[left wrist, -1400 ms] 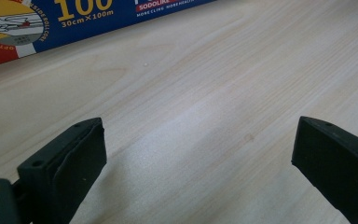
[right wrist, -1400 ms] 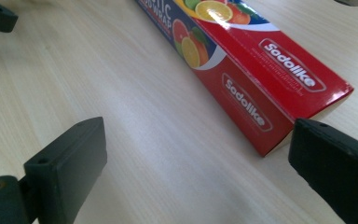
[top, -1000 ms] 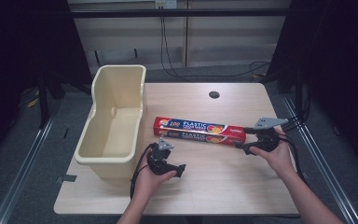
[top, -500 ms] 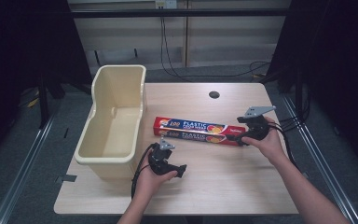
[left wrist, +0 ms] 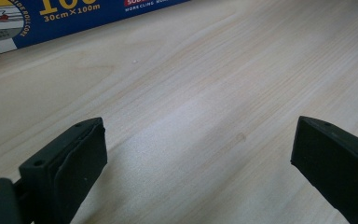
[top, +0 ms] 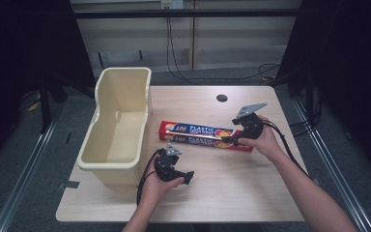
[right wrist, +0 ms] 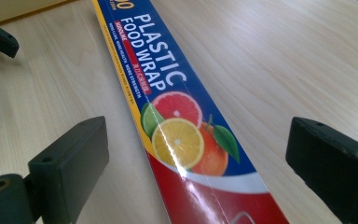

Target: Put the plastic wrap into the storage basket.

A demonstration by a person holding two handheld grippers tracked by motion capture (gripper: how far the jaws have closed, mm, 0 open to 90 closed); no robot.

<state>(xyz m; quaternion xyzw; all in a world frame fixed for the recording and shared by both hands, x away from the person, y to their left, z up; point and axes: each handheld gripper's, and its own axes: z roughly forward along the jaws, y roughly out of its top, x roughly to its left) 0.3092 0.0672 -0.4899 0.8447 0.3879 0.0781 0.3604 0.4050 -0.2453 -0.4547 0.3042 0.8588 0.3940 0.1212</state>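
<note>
Right gripper view has the wrap box (right wrist: 186,135) running lengthwise between the widely parted jaws of the right gripper (right wrist: 196,163), apparently untouched. Its jaws have just been opening as the hand slid onto the box's end. High view shows the left gripper (top: 170,166), also open, near the bin (top: 118,125)

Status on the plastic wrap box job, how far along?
Done: nothing moved; the long red-and-blue plastic wrap box lies flat on the wooden table. In hand: the right gripper, whose jaws have just been opening, straddles its fruit-printed end without touching. Left gripper open beside it. Left: gripping, lifting, perhaps into the cream plastic bin.
</note>
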